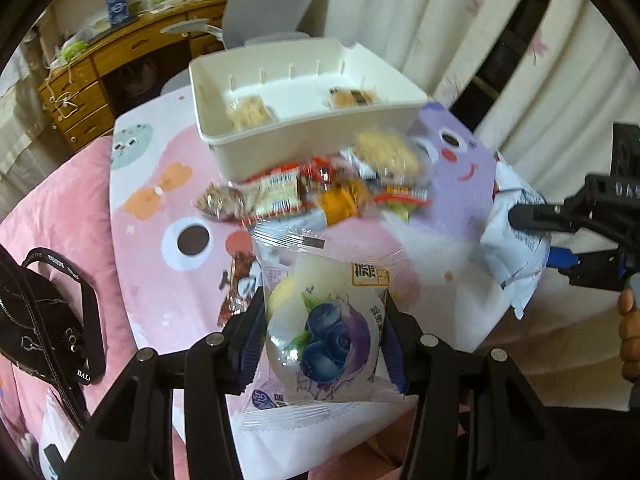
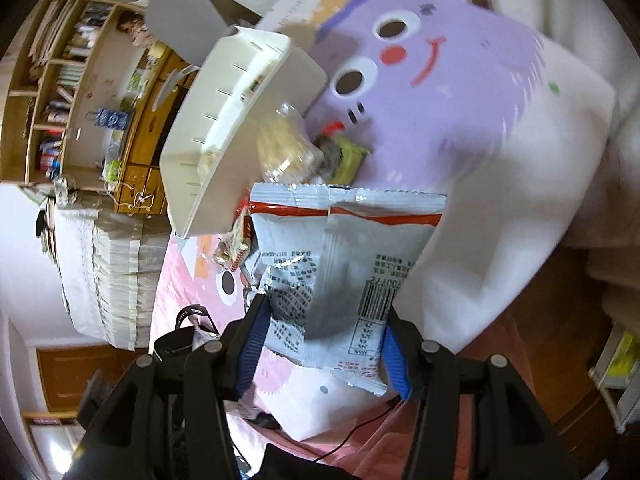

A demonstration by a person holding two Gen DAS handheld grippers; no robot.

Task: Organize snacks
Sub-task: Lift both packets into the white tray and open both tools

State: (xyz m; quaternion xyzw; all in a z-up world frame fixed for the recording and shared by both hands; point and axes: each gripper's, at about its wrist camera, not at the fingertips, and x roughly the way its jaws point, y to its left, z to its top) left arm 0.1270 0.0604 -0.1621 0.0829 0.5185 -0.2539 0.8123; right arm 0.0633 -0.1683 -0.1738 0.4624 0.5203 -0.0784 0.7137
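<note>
My left gripper (image 1: 324, 320) is shut on a clear blueberry cake packet (image 1: 324, 332), held above the cartoon table (image 1: 160, 280). My right gripper (image 2: 324, 332) is shut on a white snack packet (image 2: 344, 256) with a red band and a barcode; the same right gripper (image 1: 532, 216) and white packet (image 1: 516, 248) show at the right of the left wrist view. A white bin (image 1: 304, 92) stands at the table's far side with two wrapped snacks inside. A pile of loose snacks (image 1: 320, 192) lies in front of it. The white bin (image 2: 240, 120) and several snacks (image 2: 288, 148) also appear in the right wrist view.
A black bag (image 1: 52, 320) with straps lies on the pink bedding at the left. A wooden desk (image 1: 100, 72) stands beyond the table, and curtains (image 1: 440, 20) hang behind. A person's hand (image 1: 630, 332) shows at the right edge. A bookshelf (image 2: 68, 80) fills the right wrist view's left.
</note>
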